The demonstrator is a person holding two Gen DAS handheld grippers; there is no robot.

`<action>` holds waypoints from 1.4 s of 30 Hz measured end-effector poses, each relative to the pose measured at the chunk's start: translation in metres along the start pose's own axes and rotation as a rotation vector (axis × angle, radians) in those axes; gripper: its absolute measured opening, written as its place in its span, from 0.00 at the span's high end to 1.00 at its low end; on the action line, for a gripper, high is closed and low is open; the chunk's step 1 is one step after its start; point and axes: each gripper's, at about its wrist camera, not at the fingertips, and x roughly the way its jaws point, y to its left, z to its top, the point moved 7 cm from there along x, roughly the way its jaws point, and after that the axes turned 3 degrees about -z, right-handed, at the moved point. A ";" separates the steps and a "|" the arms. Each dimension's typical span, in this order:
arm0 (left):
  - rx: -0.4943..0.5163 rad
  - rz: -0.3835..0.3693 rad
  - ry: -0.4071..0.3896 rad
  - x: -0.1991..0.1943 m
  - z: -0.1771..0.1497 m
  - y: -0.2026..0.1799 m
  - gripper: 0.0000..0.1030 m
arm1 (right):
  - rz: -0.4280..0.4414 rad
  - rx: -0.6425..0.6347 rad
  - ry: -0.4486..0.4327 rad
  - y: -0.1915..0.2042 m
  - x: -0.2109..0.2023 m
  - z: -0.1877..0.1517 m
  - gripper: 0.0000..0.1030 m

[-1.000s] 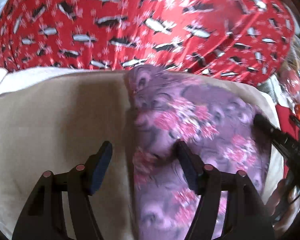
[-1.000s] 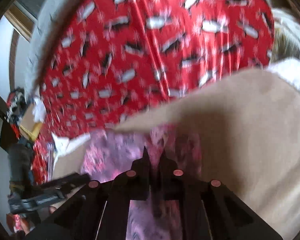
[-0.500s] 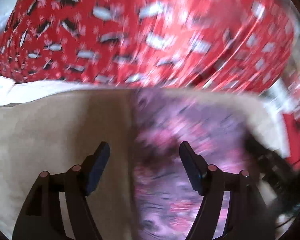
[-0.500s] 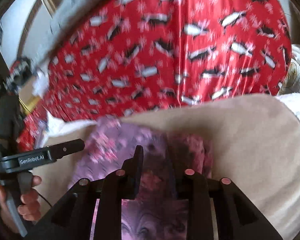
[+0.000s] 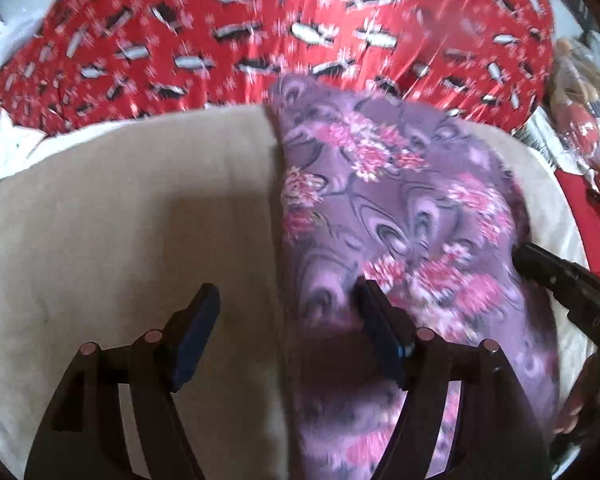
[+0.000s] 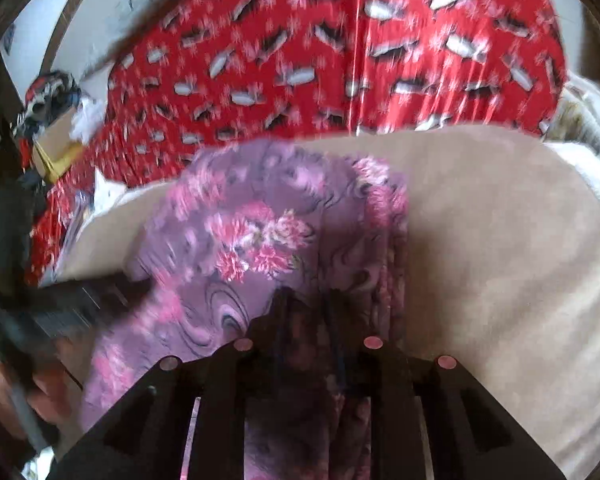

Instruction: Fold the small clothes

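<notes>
Garment (image 5: 400, 220), purple with pink floral print, lying folded lengthwise on beige pad (image 5: 120, 220). Left gripper (image 5: 286, 312): jaws wide apart, straddling garment's left edge, holding nothing. Right gripper (image 6: 306, 300): jaws nearly together, pinching garment's near end. Red patterned cloth (image 5: 300, 32) beyond, far side.

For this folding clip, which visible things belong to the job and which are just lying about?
Job: purple floral garment; left gripper, open above it; right gripper, shut on the cloth; beige surface.
Lying about: red patterned cover; cardboard box.
</notes>
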 end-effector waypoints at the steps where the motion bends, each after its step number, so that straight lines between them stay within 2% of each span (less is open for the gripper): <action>1: -0.017 -0.014 0.005 -0.007 0.000 0.001 0.30 | -0.005 0.002 0.006 0.004 -0.007 0.002 0.80; 2: -0.037 -0.046 0.003 -0.016 -0.003 0.000 0.30 | 0.006 -0.017 -0.010 0.009 -0.016 0.003 0.77; 4: -0.040 -0.047 0.015 -0.016 -0.014 -0.002 0.29 | 0.023 -0.091 -0.042 0.025 -0.029 -0.003 0.77; 6: -0.029 -0.034 0.066 -0.004 -0.030 -0.006 0.26 | -0.003 -0.144 0.051 0.031 -0.015 -0.021 0.76; 8: -0.074 -0.063 0.089 -0.004 -0.038 -0.002 0.26 | -0.024 -0.165 0.064 0.027 -0.012 -0.031 0.76; 12: -0.131 -0.104 0.126 -0.015 -0.051 0.014 0.26 | -0.002 -0.033 0.071 0.008 -0.032 -0.022 0.77; 15: -0.203 -0.166 0.146 -0.018 -0.057 0.025 0.26 | -0.030 0.103 0.085 -0.030 -0.040 -0.027 0.67; 17: -0.248 -0.215 0.162 -0.015 -0.056 0.028 0.27 | 0.021 0.206 0.065 -0.046 -0.046 -0.030 0.65; 18: -0.273 -0.259 0.176 -0.013 -0.055 0.025 0.27 | 0.059 0.262 0.050 -0.052 -0.048 -0.030 0.62; 19: -0.287 -0.300 0.188 -0.011 -0.054 0.022 0.27 | 0.102 0.309 0.040 -0.055 -0.046 -0.028 0.55; 22: -0.330 -0.428 0.240 0.001 -0.050 0.006 0.27 | 0.186 0.366 0.038 -0.052 -0.030 -0.026 0.46; 25: -0.336 -0.439 0.253 0.011 -0.044 -0.002 0.26 | 0.217 0.379 0.089 -0.043 -0.005 -0.025 0.45; 28: -0.320 -0.439 0.244 0.014 -0.035 -0.010 0.26 | 0.260 0.370 0.063 -0.033 0.008 -0.015 0.35; 30: -0.314 -0.422 0.245 0.017 -0.029 -0.015 0.26 | 0.278 0.362 0.056 -0.028 0.012 -0.007 0.34; 33: -0.298 -0.390 0.236 0.018 -0.026 -0.018 0.26 | 0.267 0.330 0.056 -0.026 0.011 -0.007 0.34; 34: -0.290 -0.374 0.227 0.017 -0.025 -0.019 0.28 | 0.261 0.309 0.055 -0.022 0.010 -0.006 0.39; 35: -0.280 -0.354 0.213 0.016 -0.025 -0.019 0.32 | 0.247 0.290 0.057 -0.021 0.009 -0.006 0.52; 36: -0.264 -0.329 0.196 0.014 -0.025 -0.019 0.43 | 0.217 0.248 0.061 -0.019 0.008 -0.009 0.55; 37: -0.240 -0.305 0.172 0.011 -0.024 -0.019 0.55 | 0.194 0.212 0.050 -0.016 0.006 -0.008 0.66; 38: -0.221 -0.288 0.149 0.008 -0.023 -0.018 0.60 | 0.181 0.176 0.033 -0.013 0.002 -0.008 0.76; 40: -0.199 -0.280 0.121 0.000 -0.021 -0.016 0.69 | 0.158 0.140 0.004 -0.010 -0.007 -0.005 0.78; 42: -0.171 -0.257 0.097 -0.008 -0.018 -0.017 0.71 | 0.115 0.102 -0.015 -0.003 -0.013 -0.002 0.78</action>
